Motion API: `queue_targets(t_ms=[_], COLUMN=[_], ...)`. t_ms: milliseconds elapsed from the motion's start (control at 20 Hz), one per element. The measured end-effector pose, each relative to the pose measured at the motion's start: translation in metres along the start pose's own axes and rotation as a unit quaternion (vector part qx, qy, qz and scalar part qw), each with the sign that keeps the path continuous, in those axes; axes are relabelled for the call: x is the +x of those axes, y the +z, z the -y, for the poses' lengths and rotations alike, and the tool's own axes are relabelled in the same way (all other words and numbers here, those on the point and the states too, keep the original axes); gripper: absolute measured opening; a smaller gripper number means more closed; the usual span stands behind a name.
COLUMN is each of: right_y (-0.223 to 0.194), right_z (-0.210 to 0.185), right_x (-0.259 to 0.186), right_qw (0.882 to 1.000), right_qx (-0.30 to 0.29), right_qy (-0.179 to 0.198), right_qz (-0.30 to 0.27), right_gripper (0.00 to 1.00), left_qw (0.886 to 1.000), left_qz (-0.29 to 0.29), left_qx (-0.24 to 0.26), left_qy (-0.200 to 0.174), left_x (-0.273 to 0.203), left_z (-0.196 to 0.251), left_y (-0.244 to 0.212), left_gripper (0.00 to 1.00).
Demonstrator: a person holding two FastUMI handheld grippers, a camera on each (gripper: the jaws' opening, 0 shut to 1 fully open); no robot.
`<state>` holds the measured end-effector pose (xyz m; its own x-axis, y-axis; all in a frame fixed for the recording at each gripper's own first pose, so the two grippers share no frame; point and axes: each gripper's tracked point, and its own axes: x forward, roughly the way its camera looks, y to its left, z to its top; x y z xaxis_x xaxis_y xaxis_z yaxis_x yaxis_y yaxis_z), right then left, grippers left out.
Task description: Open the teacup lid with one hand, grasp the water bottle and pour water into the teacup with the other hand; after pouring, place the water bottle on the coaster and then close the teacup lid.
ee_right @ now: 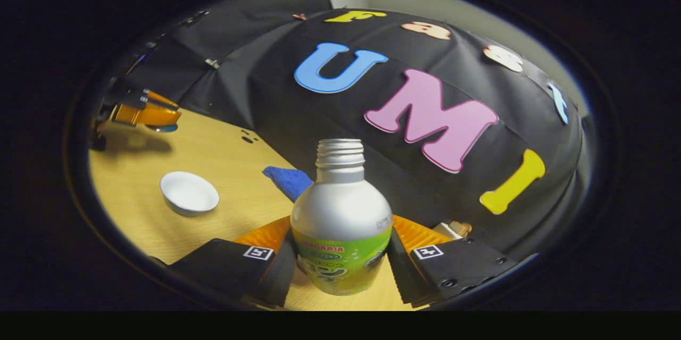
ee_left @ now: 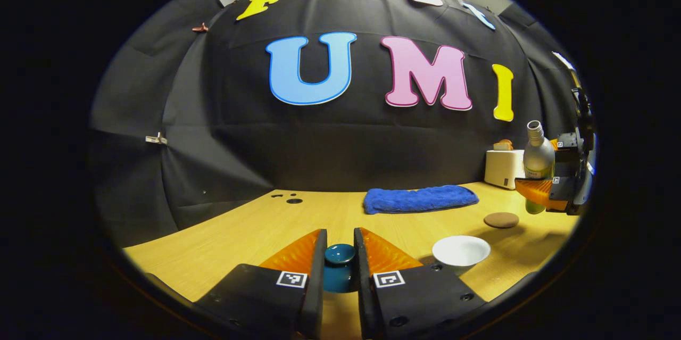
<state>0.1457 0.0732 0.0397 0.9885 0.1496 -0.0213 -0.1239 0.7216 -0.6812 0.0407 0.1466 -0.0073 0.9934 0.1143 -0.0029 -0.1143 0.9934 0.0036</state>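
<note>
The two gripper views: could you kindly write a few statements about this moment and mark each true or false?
1. The right gripper holds the water bottle between its fingers. True.
2. The bottle stands on the coaster. False: it is lifted off the table, and the coaster is bare.
3. The left gripper holds the teal lid. True.
4. The white teacup is covered. False: it stands open on the table.
5. A blue towel lies near the back wall. True.

toaster [ee_right: 448, 230]: mostly hidden behind gripper | towel [ee_right: 288, 180]: partly behind bottle [ee_right: 340, 223]
</note>
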Motion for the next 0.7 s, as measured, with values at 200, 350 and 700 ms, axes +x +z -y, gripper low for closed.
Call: queue_targets(t_ms=[200, 350, 700], right_y=[0.015, 0.021, 0.015], right_z=[-0.023, -0.040, -0.068], right_x=[0.015, 0.012, 0.028], right_qw=[0.992, 0.980, 0.950], right_qx=[-0.120, -0.191, -0.303], right_qy=[0.021, 0.038, 0.065], right_qz=[0.016, 0.038, 0.048], right_gripper=[0.80, 0.79, 0.79], left_qw=[1.000, 1.000, 1.000], left_qz=[0.000, 0.002, 0.000], left_qx=[0.000, 0.001, 0.001], left_qy=[0.000, -0.004, -0.016], left_x=[0.002, 0.004, 0.019], left_z=[-0.016, -0.022, -0.033], left_y=[-0.001, 0.000, 0.000], left_gripper=[0.31, 0.31, 0.31])
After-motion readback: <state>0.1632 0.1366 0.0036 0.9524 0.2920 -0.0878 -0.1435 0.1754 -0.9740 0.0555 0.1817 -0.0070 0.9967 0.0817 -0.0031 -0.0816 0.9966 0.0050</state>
